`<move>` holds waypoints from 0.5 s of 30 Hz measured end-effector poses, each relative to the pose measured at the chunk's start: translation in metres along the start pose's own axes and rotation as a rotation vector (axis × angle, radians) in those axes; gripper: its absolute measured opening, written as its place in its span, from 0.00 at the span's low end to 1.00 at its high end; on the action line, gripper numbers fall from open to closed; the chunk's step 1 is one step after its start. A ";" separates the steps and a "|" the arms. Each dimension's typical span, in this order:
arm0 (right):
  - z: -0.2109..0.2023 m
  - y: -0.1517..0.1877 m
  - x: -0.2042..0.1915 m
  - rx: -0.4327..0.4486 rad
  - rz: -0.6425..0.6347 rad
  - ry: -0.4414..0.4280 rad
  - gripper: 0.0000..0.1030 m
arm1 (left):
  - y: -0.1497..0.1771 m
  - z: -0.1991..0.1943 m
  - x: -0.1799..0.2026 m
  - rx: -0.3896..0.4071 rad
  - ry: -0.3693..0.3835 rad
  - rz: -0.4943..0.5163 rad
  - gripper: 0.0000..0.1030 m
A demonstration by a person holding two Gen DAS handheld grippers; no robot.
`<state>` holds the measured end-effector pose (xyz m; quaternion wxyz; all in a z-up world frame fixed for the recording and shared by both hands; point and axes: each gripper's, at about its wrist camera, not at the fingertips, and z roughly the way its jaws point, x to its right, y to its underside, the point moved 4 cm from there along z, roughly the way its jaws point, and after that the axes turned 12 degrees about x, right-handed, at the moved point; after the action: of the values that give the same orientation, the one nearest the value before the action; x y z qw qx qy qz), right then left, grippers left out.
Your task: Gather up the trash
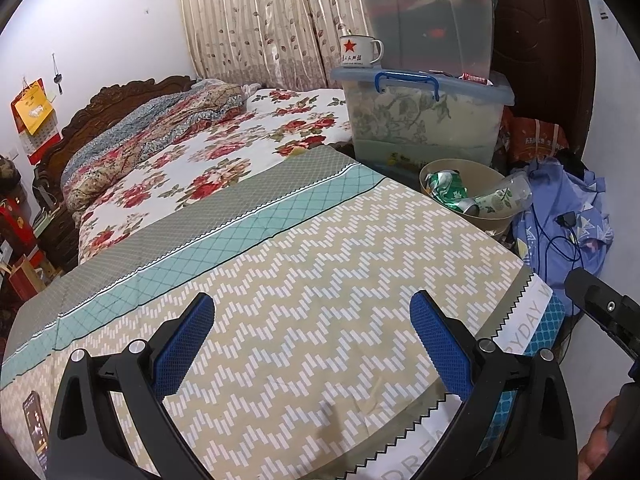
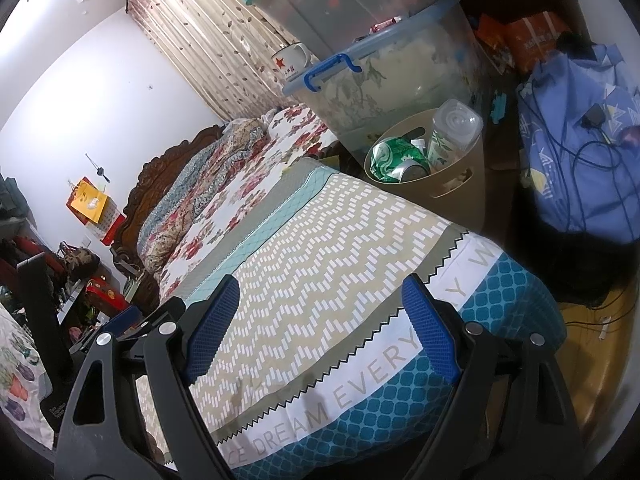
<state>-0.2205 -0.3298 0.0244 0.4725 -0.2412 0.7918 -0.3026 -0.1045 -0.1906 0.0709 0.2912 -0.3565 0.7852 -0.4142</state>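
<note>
My bed (image 1: 208, 148) fills most of what I see, running off toward ten o'clock, and the zigzag cloth (image 1: 320, 280) lies flat over the table right under me, bare where I look. At one o'clock two lidded tubs (image 1: 424, 120) are stacked, a mug (image 1: 360, 53) perched on the lower lid, and a blue bundle (image 2: 580, 152) with a cable slumps at two o'clock. The bin (image 2: 436, 184) stands just past the table's far edge at one o'clock, within easy reach, I reckon, so trash can be dropped in from the table. It already holds the trash: a crushed green can (image 2: 394, 158) and an upturned bottle (image 2: 452, 132) leaning on the rim. I see nothing loose left on the cloth, so the job looks near done. My left gripper (image 1: 312, 344) and right gripper (image 2: 320, 328) both hang over the cloth with fingers spread wide and nothing between them. A phone (image 1: 34, 420) lies at seven o'clock; it is not trash.
</note>
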 end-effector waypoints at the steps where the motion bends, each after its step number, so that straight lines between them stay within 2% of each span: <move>1: 0.000 0.000 0.000 -0.001 0.000 0.000 0.81 | 0.000 0.000 0.000 0.000 0.000 0.000 0.92; 15: 0.000 0.002 -0.001 0.000 0.000 0.000 0.81 | 0.003 0.000 -0.005 0.000 -0.019 -0.011 0.92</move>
<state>-0.2205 -0.3277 0.0240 0.4726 -0.2414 0.7917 -0.3027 -0.1029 -0.1857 0.0696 0.2964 -0.3649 0.7804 -0.4123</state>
